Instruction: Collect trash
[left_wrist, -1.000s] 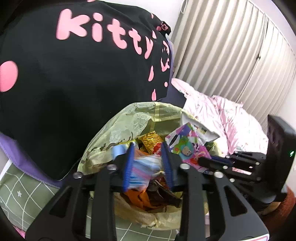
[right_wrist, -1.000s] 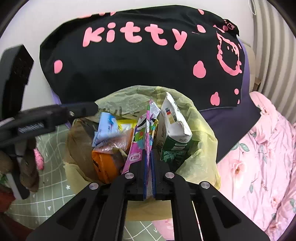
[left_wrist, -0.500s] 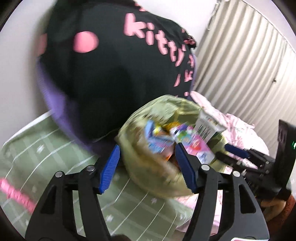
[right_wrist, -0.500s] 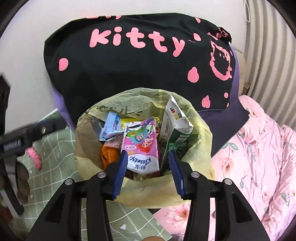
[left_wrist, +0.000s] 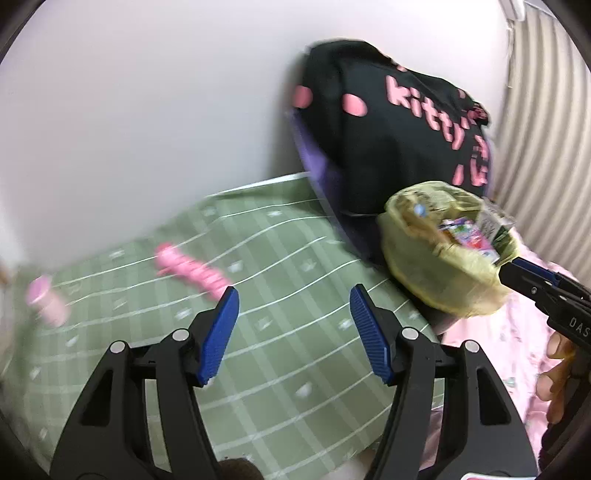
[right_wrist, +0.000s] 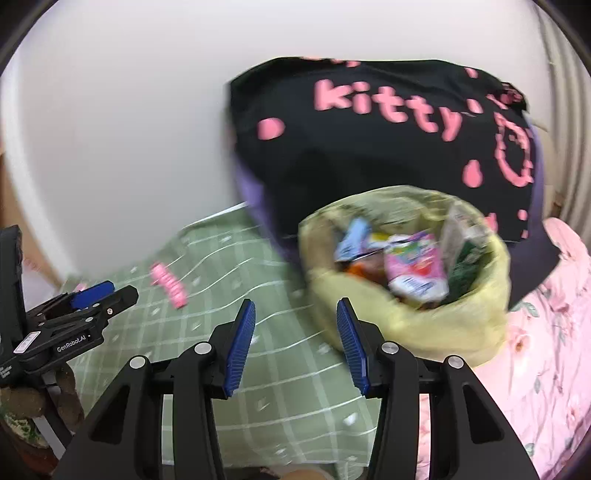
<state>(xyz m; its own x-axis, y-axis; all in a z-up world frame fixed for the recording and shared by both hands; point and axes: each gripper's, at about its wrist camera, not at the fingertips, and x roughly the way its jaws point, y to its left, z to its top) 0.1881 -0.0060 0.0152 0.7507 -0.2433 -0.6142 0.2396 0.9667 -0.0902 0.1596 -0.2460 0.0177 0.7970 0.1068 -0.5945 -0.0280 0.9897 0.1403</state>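
- Swinging away from the yellow trash bag (right_wrist: 406, 317), both views now take in the green checked bedcover (left_wrist: 280, 354) to its left, where a second ago they looked straight down into the bag; the bag sits on the bed against the black "kitty" pillow (right_wrist: 369, 147), stuffed with wrappers and a carton.
- The right hand-held gripper (right_wrist: 295, 343) was clamped on the pink snack packet (right_wrist: 417, 269) a second ago; its jaws now stand wide with nothing between them, and the packet lies on top of the pile in the bag, so that drop looks done.
- The left hand-held gripper (left_wrist: 293, 332) was around a bluish wrapper over the bag; it too is wide and empty now, hanging over the bedcover.
- Still uncollected, as far as the blur allows: a pink wrapper (left_wrist: 192, 269) on the bedcover ahead of the left jaws, and a small pink bottle-like thing (left_wrist: 48, 302) further left; probably the next pickups.
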